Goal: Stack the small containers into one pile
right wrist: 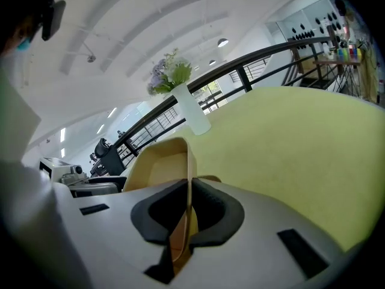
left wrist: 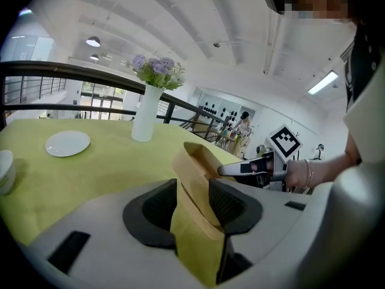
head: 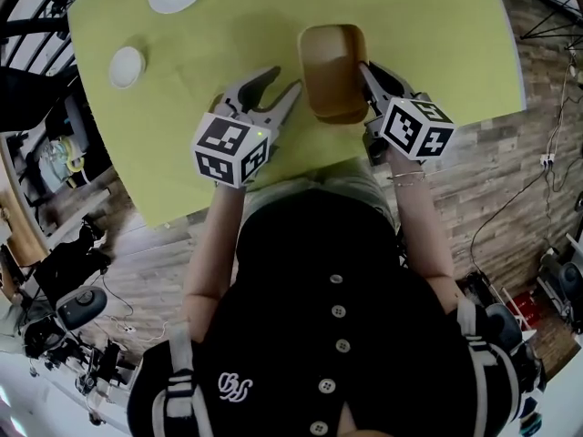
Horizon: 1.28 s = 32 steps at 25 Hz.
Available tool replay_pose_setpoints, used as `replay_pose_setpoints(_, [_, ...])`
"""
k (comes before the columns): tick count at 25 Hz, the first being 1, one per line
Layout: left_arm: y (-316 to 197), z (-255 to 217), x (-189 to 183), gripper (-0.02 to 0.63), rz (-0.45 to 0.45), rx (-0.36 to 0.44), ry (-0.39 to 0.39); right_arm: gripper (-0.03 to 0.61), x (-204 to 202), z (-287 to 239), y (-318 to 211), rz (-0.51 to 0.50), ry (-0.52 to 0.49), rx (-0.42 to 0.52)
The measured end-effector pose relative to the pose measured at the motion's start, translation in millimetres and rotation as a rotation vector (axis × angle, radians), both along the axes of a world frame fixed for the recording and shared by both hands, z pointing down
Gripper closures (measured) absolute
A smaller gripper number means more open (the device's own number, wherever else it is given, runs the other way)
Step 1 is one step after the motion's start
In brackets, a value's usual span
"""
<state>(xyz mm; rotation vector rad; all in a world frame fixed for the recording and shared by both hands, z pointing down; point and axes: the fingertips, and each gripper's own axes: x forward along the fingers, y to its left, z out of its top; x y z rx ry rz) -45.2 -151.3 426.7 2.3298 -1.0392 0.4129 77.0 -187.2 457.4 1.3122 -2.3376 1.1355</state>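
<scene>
I've got a smooth tan tub [head: 332,71], a rounded rectangle, at the near side of the yellow-green cloth counter [head: 437,35]. My right fingers [head: 375,80] pinch its thin wall. My left fingers [head: 287,101] stand wide astride the opposite wall (no squeeze that I can see).

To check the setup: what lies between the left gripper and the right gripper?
A tan oblong container, seen in the head view; the right gripper is shut on its rim.
</scene>
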Motion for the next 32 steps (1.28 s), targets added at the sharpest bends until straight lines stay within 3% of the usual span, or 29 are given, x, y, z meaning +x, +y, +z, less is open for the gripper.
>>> replay_pose_setpoints(13, [-1, 10, 16, 0.437, 0.024, -0.032, 0.011, 0.546, 35, 18, 18, 0.068, 0.005, -0.098])
replay_pose_setpoints(32, [-1, 19, 16, 0.438, 0.010, -0.057, 0.009, 0.543, 40, 35, 31, 0.100, 0.081, -0.178])
